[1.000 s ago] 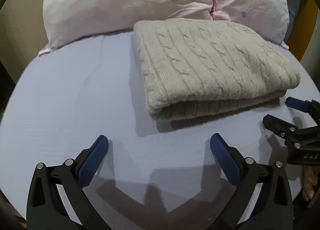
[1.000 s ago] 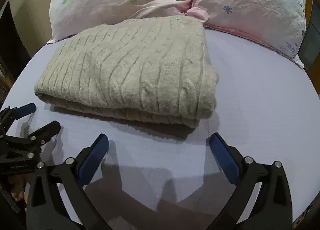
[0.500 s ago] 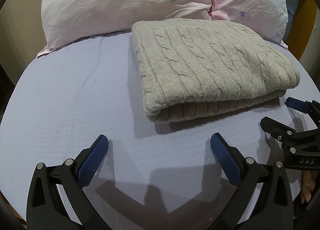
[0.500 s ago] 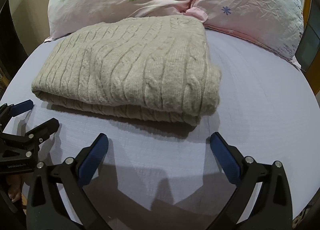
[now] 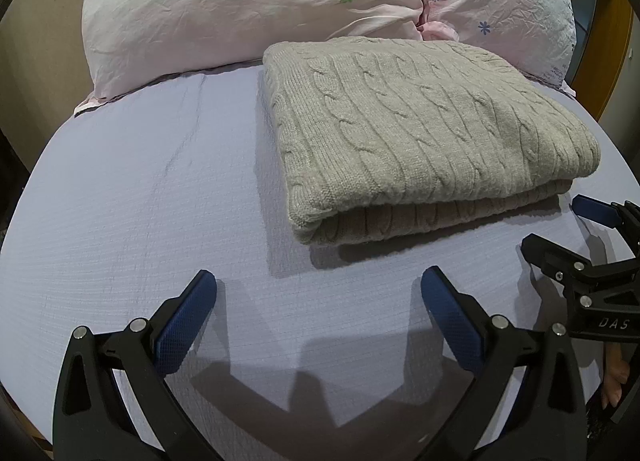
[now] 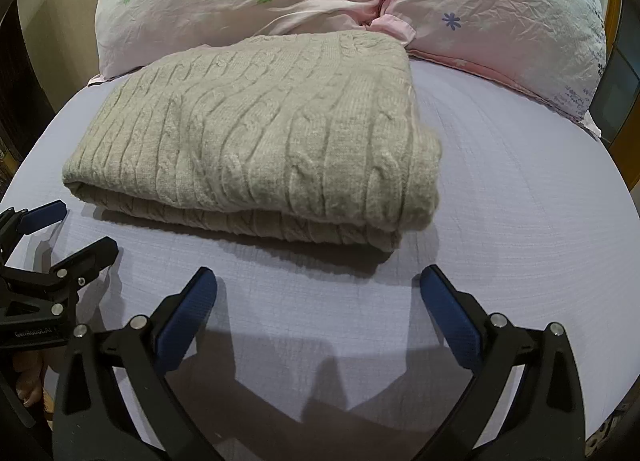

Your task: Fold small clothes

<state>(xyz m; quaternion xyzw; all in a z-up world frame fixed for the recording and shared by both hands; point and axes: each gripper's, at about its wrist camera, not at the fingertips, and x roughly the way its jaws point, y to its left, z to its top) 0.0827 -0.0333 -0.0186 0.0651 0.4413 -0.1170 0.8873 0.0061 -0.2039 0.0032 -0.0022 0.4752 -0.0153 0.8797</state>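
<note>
A beige cable-knit sweater (image 5: pixel 424 129) lies folded in a neat rectangle on the lavender bed sheet (image 5: pixel 140 201), its far edge against the pillows. It also shows in the right wrist view (image 6: pixel 260 133). My left gripper (image 5: pixel 318 293) is open and empty, hovering over the sheet in front of the sweater's near left corner. My right gripper (image 6: pixel 316 289) is open and empty in front of the sweater's near right edge. Each gripper shows at the side of the other's view: the right one (image 5: pixel 560 229), the left one (image 6: pixel 68 229).
Two pink flowered pillows (image 5: pixel 260 5) lie across the head of the bed, also in the right wrist view (image 6: pixel 480 1). The sheet (image 6: pixel 520 189) stretches to both sides of the sweater. A wooden frame (image 5: pixel 608 41) stands at the far right.
Both grippers have shifted slightly, with the pillows more in view. The sweater has not moved. Both grippers stay open.
</note>
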